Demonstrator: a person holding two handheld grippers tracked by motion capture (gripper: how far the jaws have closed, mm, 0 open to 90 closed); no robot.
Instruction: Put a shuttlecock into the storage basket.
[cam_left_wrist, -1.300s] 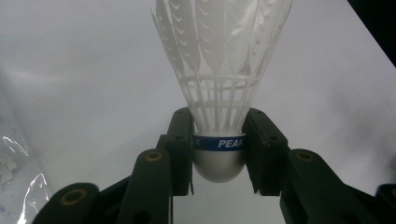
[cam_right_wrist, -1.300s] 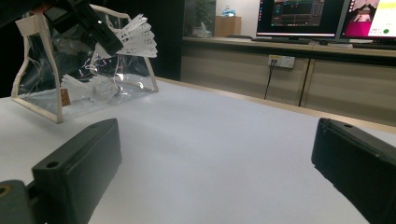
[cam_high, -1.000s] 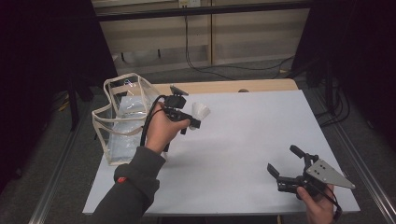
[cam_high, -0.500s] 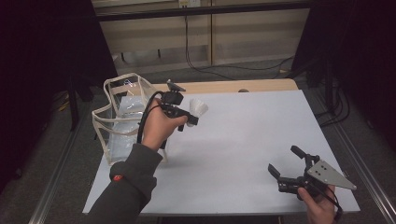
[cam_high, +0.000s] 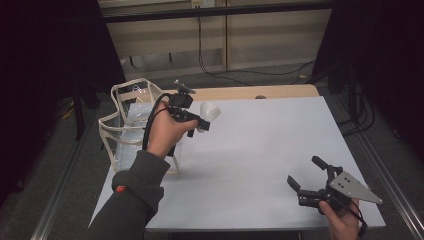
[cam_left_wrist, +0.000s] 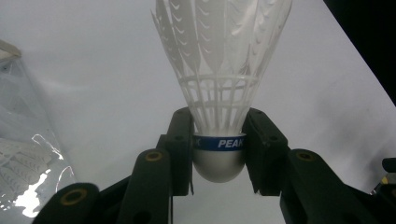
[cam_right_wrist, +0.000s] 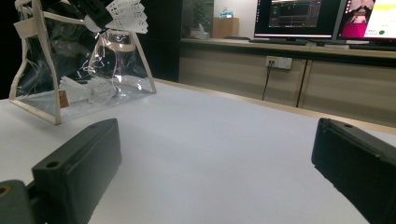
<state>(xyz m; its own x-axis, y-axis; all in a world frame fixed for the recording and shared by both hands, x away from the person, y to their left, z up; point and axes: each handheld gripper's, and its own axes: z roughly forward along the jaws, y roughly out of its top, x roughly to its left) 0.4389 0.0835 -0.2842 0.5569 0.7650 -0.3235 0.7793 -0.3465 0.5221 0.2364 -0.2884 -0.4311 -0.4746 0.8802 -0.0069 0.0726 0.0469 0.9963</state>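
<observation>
A white table (cam_high: 260, 145) stretches wide and bare between my two hands, with its far edge showing a strip of pale wood and its right edge running beside a metal rail. At the table's left rear corner stands a clear plastic bag (cam_high: 131, 125) with cream trim, holding more white shuttlecocks (cam_right_wrist: 88, 88) inside. Beyond the table are wooden cabinets, loose cables and lit monitors in a dim room. My left gripper (cam_high: 196, 121) is raised above the table just beside the bag, its jaws clamped on the rounded cork base of a white shuttlecock (cam_left_wrist: 219, 70), feathers pointing away from me. My right gripper (cam_high: 306, 176) rests near the table's front right corner, jaws apart around nothing, well apart from the shuttlecock.
</observation>
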